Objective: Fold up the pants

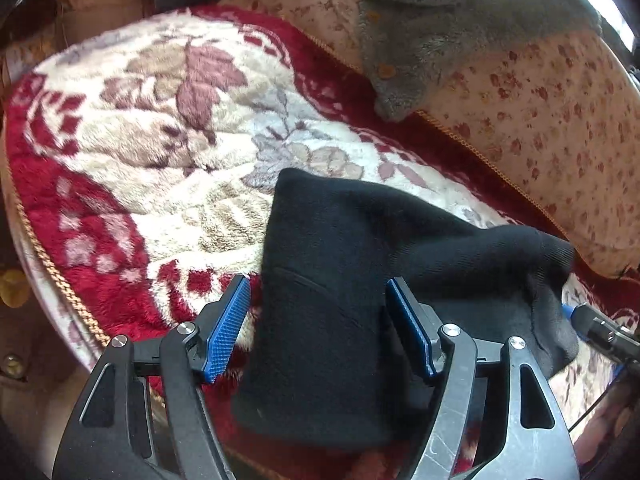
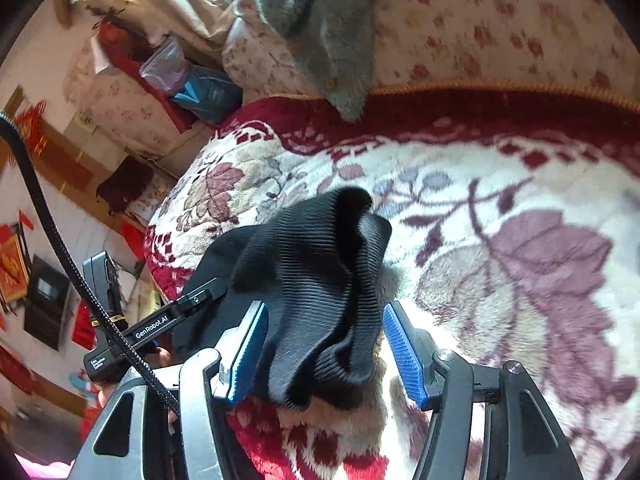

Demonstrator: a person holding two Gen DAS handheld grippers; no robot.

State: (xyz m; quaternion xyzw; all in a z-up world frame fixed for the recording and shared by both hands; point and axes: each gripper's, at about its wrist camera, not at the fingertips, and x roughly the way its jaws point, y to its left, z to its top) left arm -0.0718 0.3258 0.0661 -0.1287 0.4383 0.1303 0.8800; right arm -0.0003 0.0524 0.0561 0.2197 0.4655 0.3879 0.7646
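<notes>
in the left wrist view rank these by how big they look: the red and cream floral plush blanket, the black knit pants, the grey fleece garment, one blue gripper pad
1. Red and cream floral plush blanket
2. Black knit pants, though nearness to the camera inflates them
3. Grey fleece garment, farther off, so its rank against the pants is unsure
4. Blue gripper pad

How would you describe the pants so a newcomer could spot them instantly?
Start at the red-and-cream floral plush blanket. On its near side, between both open grippers, lie the black pants. They are the only black, ribbed-knit cloth; the grey fleece garment lies farther back.

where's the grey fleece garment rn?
Grey fleece garment: top right in the left wrist view, draped over the floral cushion, beyond the black pants.
</notes>
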